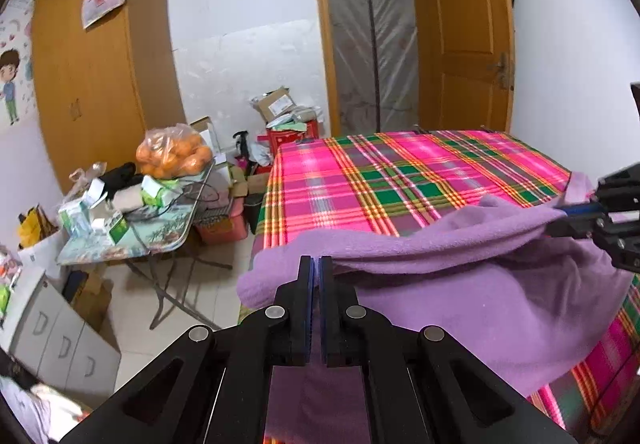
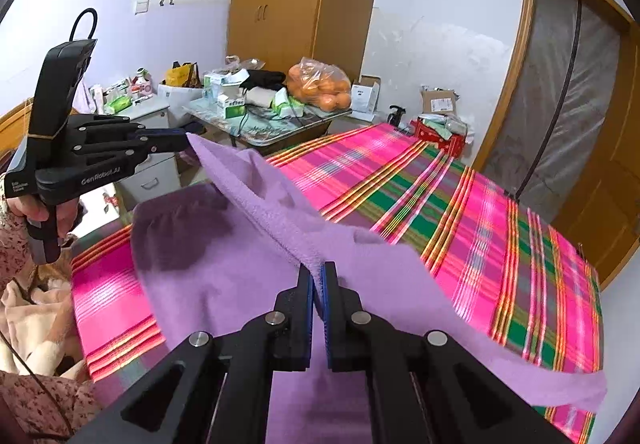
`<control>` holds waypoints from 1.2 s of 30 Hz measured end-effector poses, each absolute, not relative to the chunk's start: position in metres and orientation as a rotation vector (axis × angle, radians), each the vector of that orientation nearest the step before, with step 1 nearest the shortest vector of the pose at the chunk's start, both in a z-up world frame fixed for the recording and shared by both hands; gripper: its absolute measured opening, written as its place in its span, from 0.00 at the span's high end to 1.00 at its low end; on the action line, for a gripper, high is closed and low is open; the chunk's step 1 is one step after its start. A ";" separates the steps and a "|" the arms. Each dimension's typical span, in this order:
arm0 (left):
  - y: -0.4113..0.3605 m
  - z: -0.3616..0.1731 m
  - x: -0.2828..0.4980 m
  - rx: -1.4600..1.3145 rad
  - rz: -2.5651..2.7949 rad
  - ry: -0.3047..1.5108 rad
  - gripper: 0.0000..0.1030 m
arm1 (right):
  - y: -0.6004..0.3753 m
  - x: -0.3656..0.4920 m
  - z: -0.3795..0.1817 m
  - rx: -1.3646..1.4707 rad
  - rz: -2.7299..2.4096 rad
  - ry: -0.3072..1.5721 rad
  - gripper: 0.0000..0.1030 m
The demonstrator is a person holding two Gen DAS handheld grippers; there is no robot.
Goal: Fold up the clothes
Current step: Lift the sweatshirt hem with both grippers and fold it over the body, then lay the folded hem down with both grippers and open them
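A bed [image 2: 500, 228] with a bright pink plaid cover fills the room. Both grippers, left gripper [image 1: 315, 264] and right gripper [image 2: 318, 270], have jaws clamped on a purple fleece garment [image 2: 224, 284] lifted above it. Behind stand a cluttered desk [image 2: 276, 127] and a wooden wardrobe [image 1: 88, 55].

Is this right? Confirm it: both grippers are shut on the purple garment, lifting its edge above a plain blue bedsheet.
Not quite. The bedsheet is pink, green and yellow plaid, not plain blue, as the right wrist view shows. The rest stands: the left gripper and right gripper are both shut on the purple garment, lifting its edge.
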State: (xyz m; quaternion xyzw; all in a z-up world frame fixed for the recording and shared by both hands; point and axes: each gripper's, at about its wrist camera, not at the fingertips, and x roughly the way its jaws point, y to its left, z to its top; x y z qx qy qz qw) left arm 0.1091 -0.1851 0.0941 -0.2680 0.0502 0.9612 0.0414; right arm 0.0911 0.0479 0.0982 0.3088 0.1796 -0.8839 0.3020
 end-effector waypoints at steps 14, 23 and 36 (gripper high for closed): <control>-0.213 0.051 0.128 -1.019 2.831 -0.372 0.76 | 0.057 0.105 0.052 0.984 -2.282 0.362 0.96; -0.243 0.025 0.092 -1.143 2.590 -0.954 0.54 | 0.058 0.109 0.046 0.981 -2.282 0.371 0.96; -0.259 0.041 0.088 -1.065 2.598 -1.228 0.91 | 0.062 0.117 0.064 0.917 -2.316 0.357 0.96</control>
